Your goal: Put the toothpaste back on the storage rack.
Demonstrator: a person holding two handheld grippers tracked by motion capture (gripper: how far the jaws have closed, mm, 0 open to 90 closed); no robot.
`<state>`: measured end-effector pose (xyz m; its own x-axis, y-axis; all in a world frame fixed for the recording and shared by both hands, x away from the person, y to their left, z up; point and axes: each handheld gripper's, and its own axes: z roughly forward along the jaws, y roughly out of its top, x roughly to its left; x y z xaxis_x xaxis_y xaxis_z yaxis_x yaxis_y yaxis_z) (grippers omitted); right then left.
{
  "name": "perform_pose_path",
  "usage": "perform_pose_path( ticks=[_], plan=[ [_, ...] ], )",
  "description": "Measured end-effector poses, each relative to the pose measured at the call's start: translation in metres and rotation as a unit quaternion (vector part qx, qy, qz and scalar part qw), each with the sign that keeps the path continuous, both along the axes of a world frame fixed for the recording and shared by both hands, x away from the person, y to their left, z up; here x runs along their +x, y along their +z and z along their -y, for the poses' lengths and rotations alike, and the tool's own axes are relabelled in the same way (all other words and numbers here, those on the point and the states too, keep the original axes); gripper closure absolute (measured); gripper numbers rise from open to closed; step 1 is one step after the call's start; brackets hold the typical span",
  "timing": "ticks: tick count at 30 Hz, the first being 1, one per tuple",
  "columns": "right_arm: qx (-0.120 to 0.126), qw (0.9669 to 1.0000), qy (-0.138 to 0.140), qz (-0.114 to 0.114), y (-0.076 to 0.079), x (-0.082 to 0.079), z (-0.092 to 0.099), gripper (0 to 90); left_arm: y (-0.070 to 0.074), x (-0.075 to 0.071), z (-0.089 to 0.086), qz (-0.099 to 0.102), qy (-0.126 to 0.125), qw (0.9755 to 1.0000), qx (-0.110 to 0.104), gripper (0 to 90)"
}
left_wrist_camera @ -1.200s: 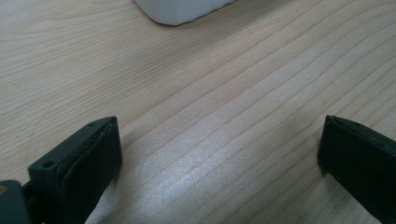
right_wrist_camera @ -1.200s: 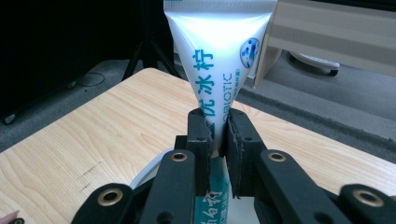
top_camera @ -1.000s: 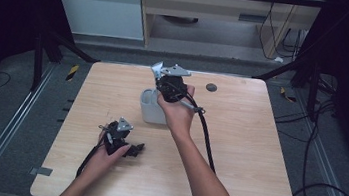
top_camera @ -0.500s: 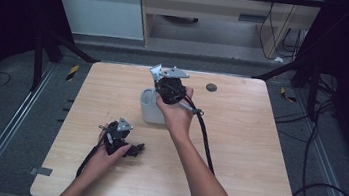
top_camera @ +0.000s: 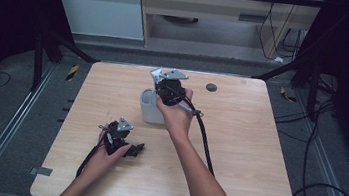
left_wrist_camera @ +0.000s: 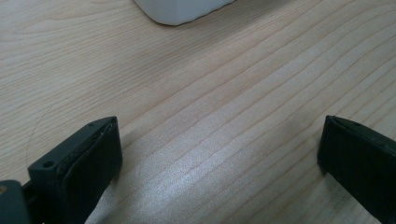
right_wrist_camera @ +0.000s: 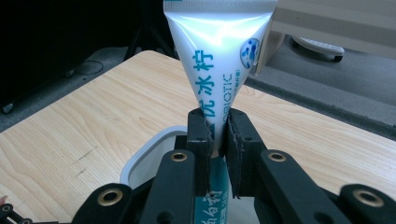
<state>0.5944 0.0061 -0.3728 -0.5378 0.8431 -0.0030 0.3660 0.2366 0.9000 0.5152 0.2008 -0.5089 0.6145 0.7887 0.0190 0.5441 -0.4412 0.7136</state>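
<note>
My right gripper [right_wrist_camera: 217, 126] is shut on a white toothpaste tube [right_wrist_camera: 219, 60] with teal print, pinching it near its narrow part, flat end up. Just below the jaws stands a white cup [right_wrist_camera: 140, 158]. In the high view the right gripper [top_camera: 169, 85] hovers over the far side of the cup [top_camera: 150, 106], near the middle of the wooden table [top_camera: 253, 178]. My left gripper [top_camera: 129, 145] lies low on the table at the near left, apart from the cup. In its own view the left gripper [left_wrist_camera: 219, 149] is open over bare wood, with the cup's base [left_wrist_camera: 182, 11] ahead.
A small dark disc [top_camera: 210, 87] lies on the far side of the table. The right gripper's black cable [top_camera: 205, 137] trails across the table toward the near edge. Beyond the far edge stands a low wooden shelf [top_camera: 214, 7] on the floor.
The right gripper with the tube has shifted slightly lower toward the cup. The left gripper has stayed put.
</note>
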Motion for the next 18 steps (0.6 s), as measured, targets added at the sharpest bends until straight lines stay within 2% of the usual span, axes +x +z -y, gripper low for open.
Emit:
perform_pose_path(
  ticks=[18],
  plan=[
    [-0.005, 0.9999, 0.001, -0.009, -0.0058, 0.003, -0.003, 80.7, 0.0, 0.0, 0.0, 0.0, 0.0, 1.0, 0.0, 0.0]
  ],
)
